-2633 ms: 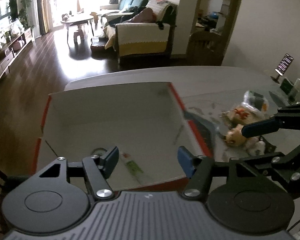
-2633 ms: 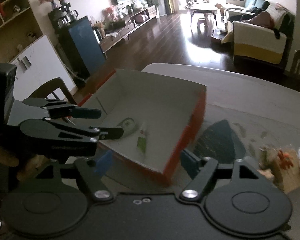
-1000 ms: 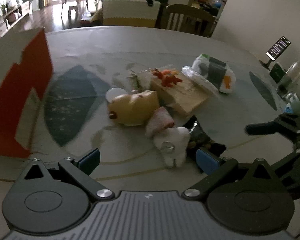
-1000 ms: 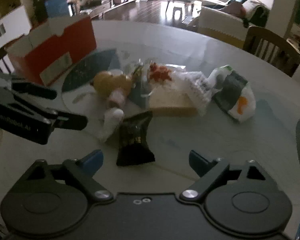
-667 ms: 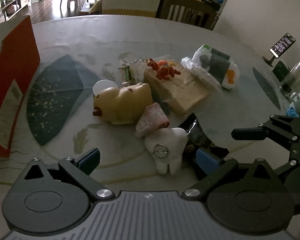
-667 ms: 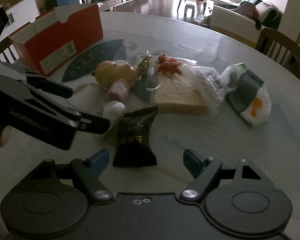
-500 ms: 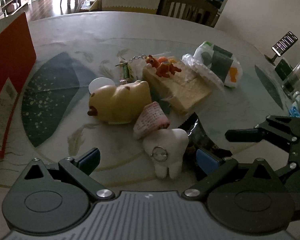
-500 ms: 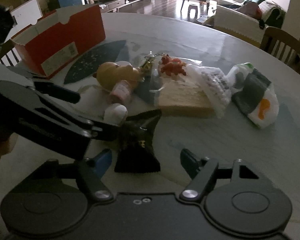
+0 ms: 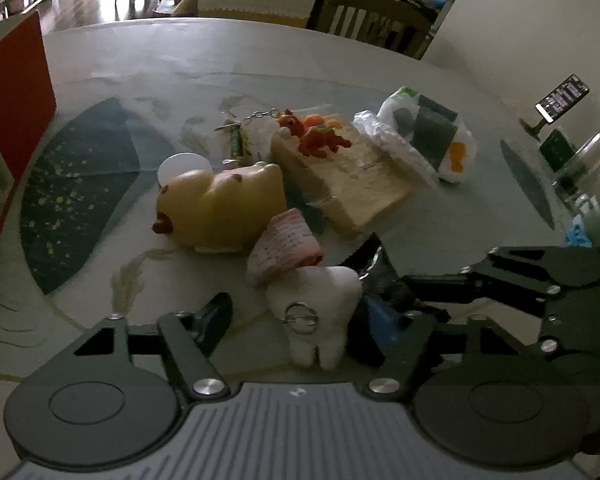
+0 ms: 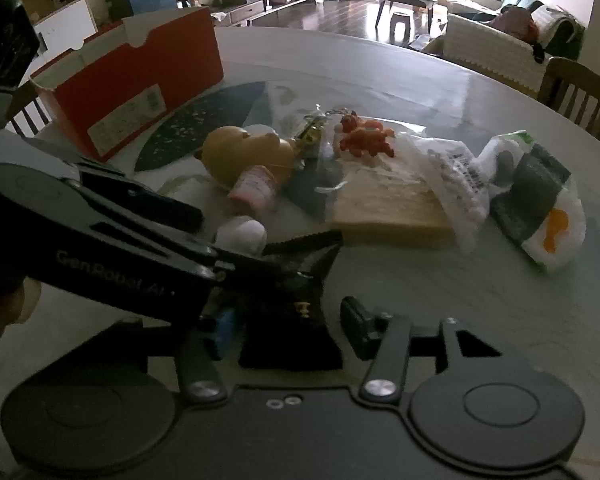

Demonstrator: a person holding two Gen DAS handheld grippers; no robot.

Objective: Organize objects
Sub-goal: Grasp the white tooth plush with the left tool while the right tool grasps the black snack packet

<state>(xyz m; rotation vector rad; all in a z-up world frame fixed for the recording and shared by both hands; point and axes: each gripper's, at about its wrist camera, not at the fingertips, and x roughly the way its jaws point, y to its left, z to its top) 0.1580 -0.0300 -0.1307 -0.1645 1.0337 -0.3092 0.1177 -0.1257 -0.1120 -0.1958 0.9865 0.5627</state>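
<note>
We had both tongs spread for pickups: left tongs [image 9: 296,316] straddled the tooth plush [image 9: 314,304], right tongs [image 10: 290,330] the dark packet [image 10: 292,308], both on the counter [image 10: 440,300]. Next we'd probably squeeze, then carry to the red box [image 10: 140,80].

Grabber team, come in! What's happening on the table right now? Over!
Left gripper open, straddling the white tooth toy. Right gripper open, around the black snack packet. Nothing gripped yet. The two grippers are crowding each other, over.

Black linkage arms, silver screws, blue-padded fingers [image 9: 376,314], ribbed grey housing, "GenRobot.AI" lettering
</note>
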